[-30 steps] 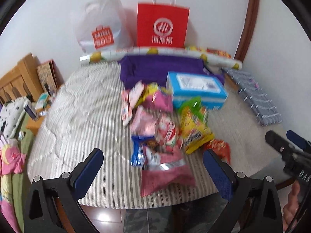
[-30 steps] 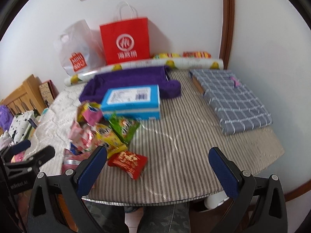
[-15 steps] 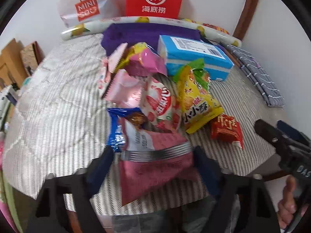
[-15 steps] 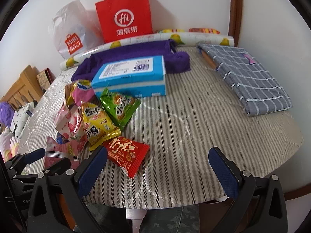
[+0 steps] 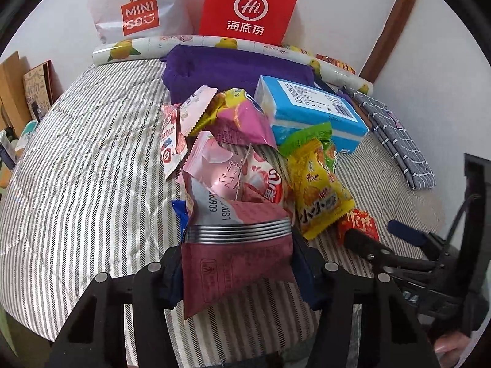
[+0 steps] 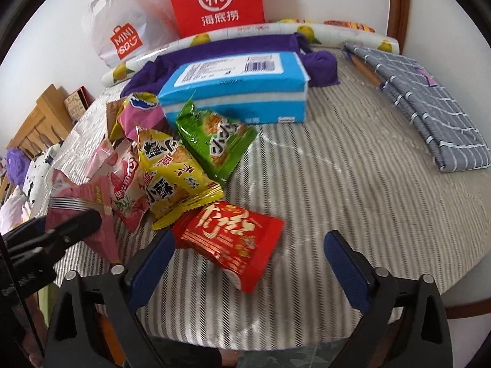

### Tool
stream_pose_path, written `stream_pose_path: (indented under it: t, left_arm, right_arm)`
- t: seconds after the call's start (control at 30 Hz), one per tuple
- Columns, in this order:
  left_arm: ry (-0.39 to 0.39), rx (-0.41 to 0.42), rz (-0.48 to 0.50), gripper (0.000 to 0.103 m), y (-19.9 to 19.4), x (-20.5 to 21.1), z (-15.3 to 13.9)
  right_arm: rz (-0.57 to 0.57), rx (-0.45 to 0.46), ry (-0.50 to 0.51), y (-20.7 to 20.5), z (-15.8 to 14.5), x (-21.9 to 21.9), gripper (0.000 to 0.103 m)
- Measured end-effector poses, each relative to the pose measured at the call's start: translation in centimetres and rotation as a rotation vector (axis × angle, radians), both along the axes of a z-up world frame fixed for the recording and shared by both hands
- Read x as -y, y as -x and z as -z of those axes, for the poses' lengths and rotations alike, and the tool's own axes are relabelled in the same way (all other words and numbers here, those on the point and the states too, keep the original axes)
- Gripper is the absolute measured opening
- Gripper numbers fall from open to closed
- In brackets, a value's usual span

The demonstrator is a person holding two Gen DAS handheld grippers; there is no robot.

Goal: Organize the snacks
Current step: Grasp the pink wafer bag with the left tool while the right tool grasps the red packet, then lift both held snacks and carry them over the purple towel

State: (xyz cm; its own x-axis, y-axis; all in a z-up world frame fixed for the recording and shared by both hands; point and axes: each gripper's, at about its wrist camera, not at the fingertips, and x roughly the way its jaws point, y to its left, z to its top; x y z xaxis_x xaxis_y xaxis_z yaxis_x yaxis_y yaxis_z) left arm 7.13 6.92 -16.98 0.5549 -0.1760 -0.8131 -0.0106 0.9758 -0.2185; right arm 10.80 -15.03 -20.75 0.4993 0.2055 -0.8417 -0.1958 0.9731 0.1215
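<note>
A heap of snack packets lies on the striped table cover (image 5: 86, 165). My left gripper (image 5: 237, 268) is shut on a dark pink packet (image 5: 233, 263) with a silver band, at the near end of the heap; the packet also shows in the right wrist view (image 6: 92, 214). My right gripper (image 6: 248, 263) is open around a red packet (image 6: 233, 239) near the front edge, its left finger touching it. A yellow packet (image 6: 172, 178), a green packet (image 6: 214, 144) and pink packets (image 5: 239, 122) lie behind.
A blue tissue box (image 6: 239, 86) and a purple cloth (image 5: 233, 67) sit behind the heap. A folded grey checked cloth (image 6: 429, 110) lies at the right. A red paper bag (image 6: 214, 0), a white plastic bag (image 6: 122, 30) and a printed roll (image 5: 196, 43) stand at the back.
Both grippers moved forward and down to the heap. The left gripper shut on the dark pink packet. The right gripper came down around the red packet, still open.
</note>
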Motion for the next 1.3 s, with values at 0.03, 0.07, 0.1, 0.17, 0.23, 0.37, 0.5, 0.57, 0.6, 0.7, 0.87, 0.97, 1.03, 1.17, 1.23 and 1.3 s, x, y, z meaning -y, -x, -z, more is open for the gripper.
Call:
stream_pose_path:
  t: [0.03,0.07,0.1,0.17,0.23,0.37,0.5,0.57,0.6,0.7,0.87,0.97,1.03,1.17,1.23,1.3]
  left_arm:
    - [0.01,-0.002,0.002,0.055,-0.2,-0.2,0.1]
    - [0.018,-0.003,0.003,0.055,-0.3,-0.3,0.2]
    - [0.025,-0.001,0.004,0.055,-0.4,-0.5,0.3]
    - [0.038,0.004,0.01,0.055,-0.5,-0.7,0.4]
    - [0.05,0.003,0.014,0.055,-0.7,-0.9,0.4]
    - [0.069,0.003,0.018,0.056,-0.9,-1.2,0.5]
    - [0.069,0.007,0.028,0.056,-0.9,-1.2,0.5]
    - [0.076,0.007,0.025,0.056,-1.0,-1.3,0.6]
    - [0.078,0.007,0.023,0.056,-1.1,-1.2,0.6]
    - [0.073,0.005,0.023,0.056,-1.2,-1.0,0.7]
    - [0.065,0.003,0.019,0.057,-1.3,-0.9,0.7]
    - [0.054,0.003,0.02,0.057,-1.2,-0.8,0.6]
    - [0.045,0.001,0.017,0.057,-1.2,-0.6,0.6]
    - [0.036,-0.004,0.013,0.055,-1.2,-0.4,0.4]
    - [0.033,-0.007,0.013,0.054,-1.2,-0.3,0.2]
    - [0.035,-0.008,0.011,0.054,-1.0,-0.3,-0.1]
  right_arm:
    - [0.005,-0.006,-0.002,-0.1,0.2,-0.2,0.093]
    - [0.011,-0.013,-0.006,-0.4,0.3,-0.4,0.091]
    - [0.015,-0.023,-0.018,-0.6,0.5,-0.7,0.09]
    - [0.022,-0.029,-0.029,-0.8,0.7,-1.0,0.089]
    - [0.029,-0.014,-0.012,-0.9,0.7,-1.3,0.088]
    - [0.005,0.016,0.066,-0.9,0.8,-2.2,0.079]
    - [-0.047,0.039,0.078,-0.4,0.7,-1.6,0.066]
    - [-0.033,0.034,0.064,-0.6,0.6,-0.4,0.055]
    - [-0.018,0.033,0.063,-0.7,0.6,0.3,0.055]
    - [0.009,0.053,0.054,-0.9,0.7,2.1,0.055]
    - [-0.043,0.07,0.042,-0.2,0.8,2.7,0.066]
    - [-0.068,0.081,0.056,0.5,0.9,3.0,0.068]
    - [-0.084,0.091,0.069,1.0,1.0,3.1,0.068]
    - [-0.085,0.11,0.04,1.5,1.0,3.8,0.061]
    - [-0.082,0.116,0.026,1.4,0.9,4.1,0.049]
    - [-0.084,0.115,0.003,1.2,0.8,4.3,0.046]
